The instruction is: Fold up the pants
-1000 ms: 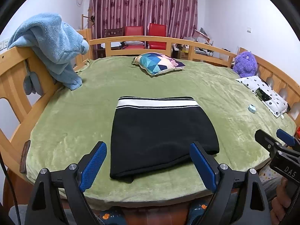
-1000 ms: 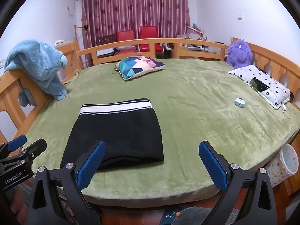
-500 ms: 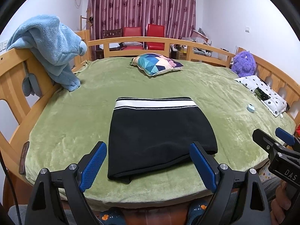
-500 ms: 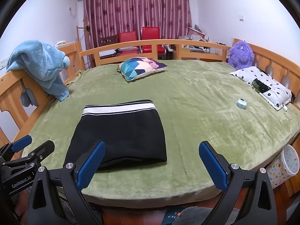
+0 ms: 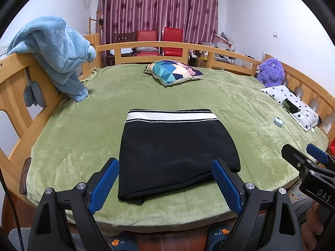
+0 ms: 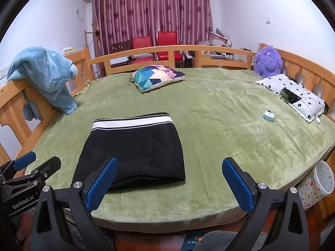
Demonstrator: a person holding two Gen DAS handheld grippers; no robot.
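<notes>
Bed (image 5: 69, 146): a wide green blanket is spread over it, framed by a wooden rail (image 5: 146, 45); everything else is laid on or around it.
Towel (image 5: 56, 52): a blue one is draped over the rail at the far left, well apart from the work.
Pants (image 5: 173, 146): black, with a white-striped waistband (image 5: 171, 116) turned to the far side. They are laid near the front edge of the bed, flat, as a compact stacked rectangle; a layered fold edge is seen along the near side, with a small lump at the near left corner (image 5: 130, 198).
Pillow (image 6: 157, 77): patterned, set toward the far rail — clear of the pants.
Left gripper (image 5: 165, 185): held low at the bed's front edge, just before the pants. Its jaws are spread wide and nothing is gripped; the near edge of the pants is framed between the blue pads (image 5: 104, 185), with no contact visible.
Right gripper (image 6: 169, 186): likewise spread wide and empty, held just right of the left one, its left pad before the pants' near right corner.
Small blue object (image 6: 268, 115): lies at the right, near a flowered cushion (image 6: 293, 94); not part of the task.
Step in hand: judged from the tidy stack and both tools idle, the folding appears done or nearly so — the tools are held off rather than engaged.
Next move: if anything is left, the near left lump would need tucking or smoothing, which calls for a light pinch at that corner without the upper layers being dragged.
</notes>
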